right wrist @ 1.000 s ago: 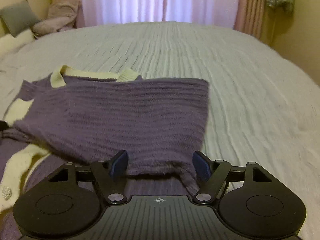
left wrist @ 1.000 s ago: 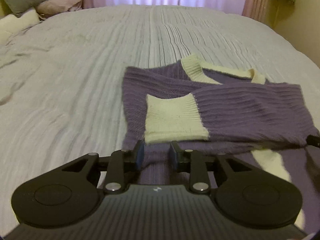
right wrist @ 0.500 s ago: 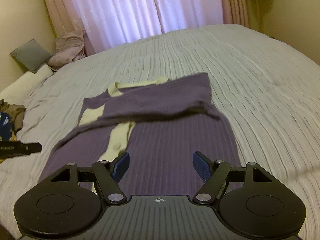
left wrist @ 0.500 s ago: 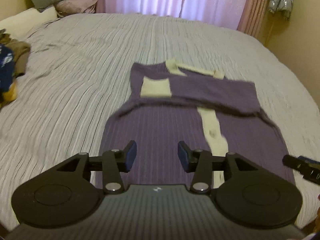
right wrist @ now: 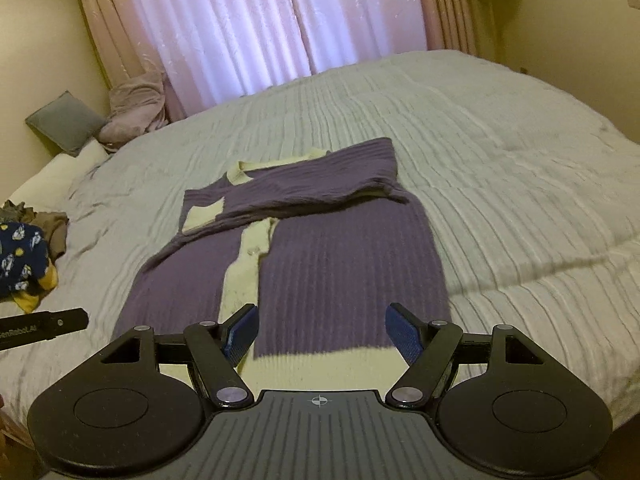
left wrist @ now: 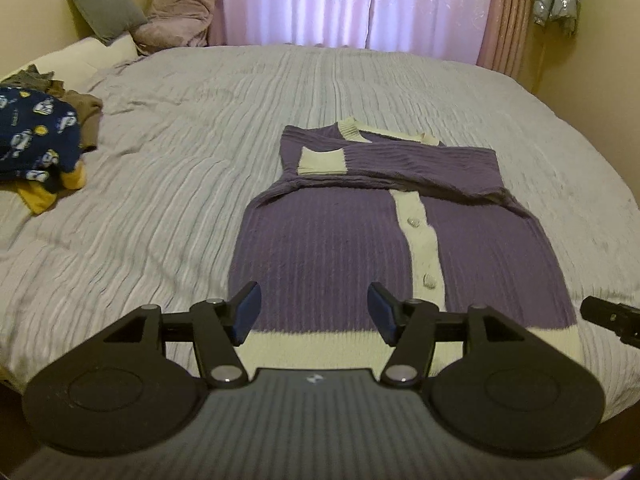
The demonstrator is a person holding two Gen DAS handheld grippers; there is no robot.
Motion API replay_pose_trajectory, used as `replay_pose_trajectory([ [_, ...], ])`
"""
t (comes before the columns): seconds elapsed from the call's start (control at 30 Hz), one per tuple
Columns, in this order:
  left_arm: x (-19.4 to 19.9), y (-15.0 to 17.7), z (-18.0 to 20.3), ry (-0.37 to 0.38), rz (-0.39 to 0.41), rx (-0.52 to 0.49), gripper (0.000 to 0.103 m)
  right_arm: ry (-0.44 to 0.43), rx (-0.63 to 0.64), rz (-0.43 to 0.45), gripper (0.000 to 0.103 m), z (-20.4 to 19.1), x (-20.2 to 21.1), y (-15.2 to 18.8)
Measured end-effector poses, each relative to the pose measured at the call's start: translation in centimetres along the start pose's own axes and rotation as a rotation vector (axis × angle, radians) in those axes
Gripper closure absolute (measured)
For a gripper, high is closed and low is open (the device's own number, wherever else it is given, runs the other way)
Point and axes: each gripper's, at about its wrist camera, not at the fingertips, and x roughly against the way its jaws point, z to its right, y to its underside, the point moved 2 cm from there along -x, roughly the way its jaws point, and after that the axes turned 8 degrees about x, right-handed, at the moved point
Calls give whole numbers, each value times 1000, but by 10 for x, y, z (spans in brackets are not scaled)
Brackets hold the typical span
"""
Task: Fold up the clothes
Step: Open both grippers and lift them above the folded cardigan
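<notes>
1. Cardigan [left wrist: 332,256] flat on the grey bedspread [left wrist: 168,184], purple knit with a cream button band [left wrist: 420,240] running down the front and a cream hem [left wrist: 328,346] at the near edge

2. Sleeves are both in: they lie folded across the chest, one cream cuff [left wrist: 322,160] showing at the left shoulder, the top sleeve [right wrist: 320,188] stretched side to side just below the collar [left wrist: 384,136]

3. Body below the sleeves lies at full length, hem to collar, so by my reading the sleeve fold is done and the lengthwise fold of the body is what is left

4. Left gripper [left wrist: 314,312] hovers over the near left part of the hem, jaws spread wide, nothing between them

5. Right gripper [right wrist: 320,330] hangs over the near right part of the hem, jaws equally wide apart, also holding nothing

6. Both tools sit side by side at the hem end, and each one's tip peeks into the other's view at the frame edge

7. Pile of other clothes [left wrist: 36,140] waits well off to the left of the bed, a dark blue patterned piece on top; whether those are folded I cannot tell

8. Judgement: about midway on this garment, with the hem end the likely place to take hold for bringing it up toward the collar
</notes>
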Motion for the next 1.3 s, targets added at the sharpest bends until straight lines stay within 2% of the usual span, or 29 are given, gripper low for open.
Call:
replay_pose_trajectory([
  [0.13, 14, 14, -5, -12, 5, -14, 46, 32, 34, -3, 29, -8, 10, 12],
  [0.37, 39, 26, -10, -9, 28, -36, 41, 32, 45, 10, 29, -16, 30, 30],
  [0.7, 64, 30, -14, 2, 69, -40, 40, 26, 67, 46, 29, -27, 49, 31],
  [1.3, 74, 38, -19, 14, 71, -40, 39, 24, 102, 30, 29, -36, 46, 38],
])
